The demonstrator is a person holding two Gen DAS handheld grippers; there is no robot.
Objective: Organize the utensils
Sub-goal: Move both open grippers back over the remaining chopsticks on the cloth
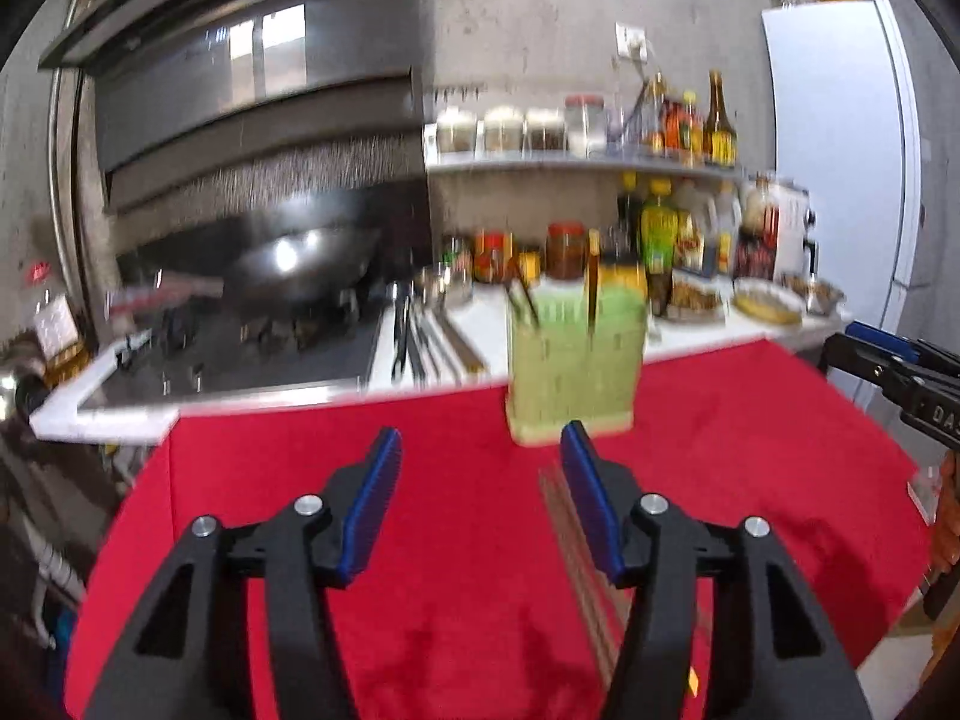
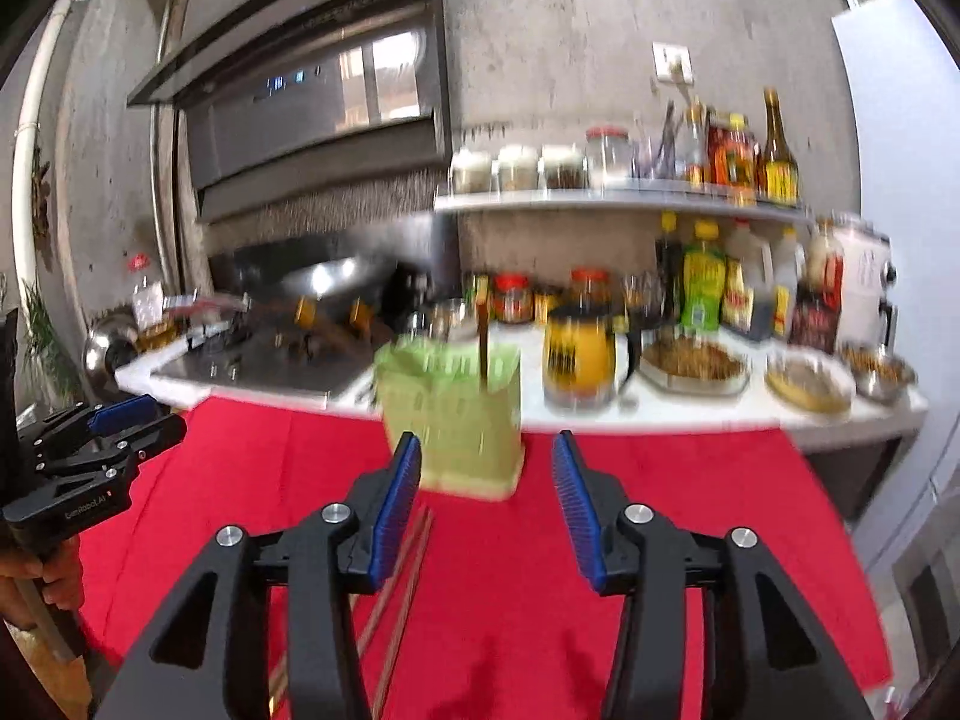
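A pale green slotted utensil holder (image 1: pixel 573 363) (image 2: pixel 453 417) stands at the far edge of the red cloth (image 1: pixel 468 480) (image 2: pixel 660 480), with a few dark sticks upright in it. Brown chopsticks (image 1: pixel 579 564) (image 2: pixel 399 594) lie flat on the cloth. In the left wrist view they run under the right finger; in the right wrist view they run under the left finger. My left gripper (image 1: pixel 480 456) is open with nothing between its blue pads (image 1: pixel 375 498). My right gripper (image 2: pixel 486 462) is open and empty too. Each gripper shows at the other view's edge.
Behind the cloth runs a white counter (image 1: pixel 480 330) (image 2: pixel 690 408) with a stove and wok (image 1: pixel 300 258), tongs, jars, sauce bottles (image 2: pixel 702 282), a yellow jug (image 2: pixel 576 360) and bowls of food (image 2: pixel 690 363). A white fridge (image 1: pixel 840 138) stands at the right. A hand (image 2: pixel 36 576) holds the left gripper.
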